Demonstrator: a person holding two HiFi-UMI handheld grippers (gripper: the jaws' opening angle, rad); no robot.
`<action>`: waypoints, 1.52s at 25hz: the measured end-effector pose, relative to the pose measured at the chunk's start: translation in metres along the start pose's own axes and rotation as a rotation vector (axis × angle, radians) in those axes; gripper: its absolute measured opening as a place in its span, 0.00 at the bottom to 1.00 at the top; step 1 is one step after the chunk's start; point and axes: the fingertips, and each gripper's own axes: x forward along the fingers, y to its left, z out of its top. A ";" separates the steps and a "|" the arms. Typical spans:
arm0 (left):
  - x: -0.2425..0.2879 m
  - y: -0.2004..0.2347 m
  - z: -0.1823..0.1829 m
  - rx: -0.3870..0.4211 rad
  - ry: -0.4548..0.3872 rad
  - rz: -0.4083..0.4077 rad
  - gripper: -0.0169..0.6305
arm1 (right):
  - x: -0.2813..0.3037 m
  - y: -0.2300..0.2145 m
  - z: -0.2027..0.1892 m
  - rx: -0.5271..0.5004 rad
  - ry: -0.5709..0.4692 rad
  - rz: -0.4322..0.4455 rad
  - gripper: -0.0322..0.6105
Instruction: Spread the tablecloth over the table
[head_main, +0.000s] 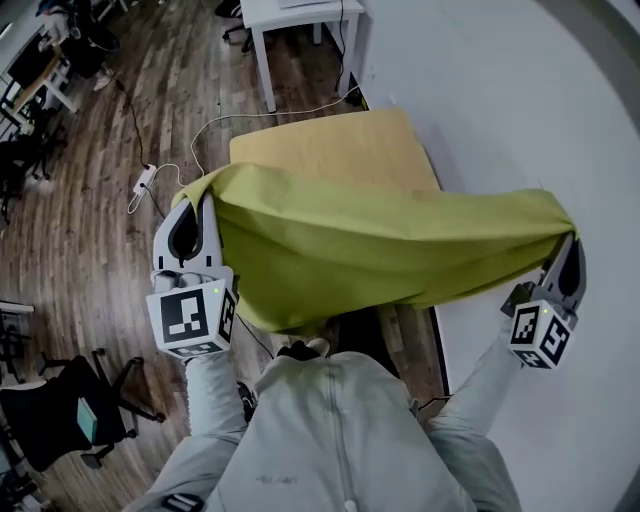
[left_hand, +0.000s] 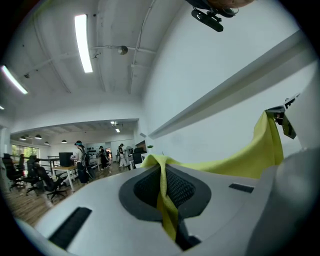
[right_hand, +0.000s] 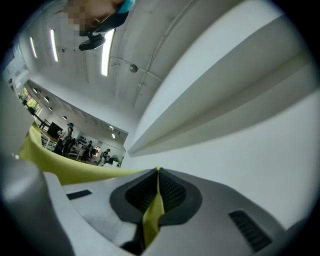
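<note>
A yellow-green tablecloth hangs stretched in the air between my two grippers, sagging in the middle above the near end of a small wooden table. My left gripper is shut on the cloth's left corner. My right gripper is shut on its right corner. In the left gripper view a fold of tablecloth is pinched between the shut jaws of the left gripper, and the cloth runs off to the right. In the right gripper view a strip of tablecloth sits in the shut jaws of the right gripper.
The table stands against a white wall on the right. A white desk is beyond it. A white cable and power strip lie on the wooden floor at left. A black office chair is at lower left. People stand far off in the office.
</note>
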 end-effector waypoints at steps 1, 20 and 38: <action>0.006 0.001 -0.002 0.000 0.009 0.026 0.06 | 0.017 0.005 -0.006 0.004 0.001 0.026 0.08; 0.083 0.024 0.007 0.057 0.109 0.390 0.06 | 0.246 0.105 -0.073 0.036 0.000 0.453 0.08; 0.132 0.051 -0.036 0.055 0.199 0.395 0.06 | 0.281 0.153 -0.105 -0.010 0.057 0.485 0.08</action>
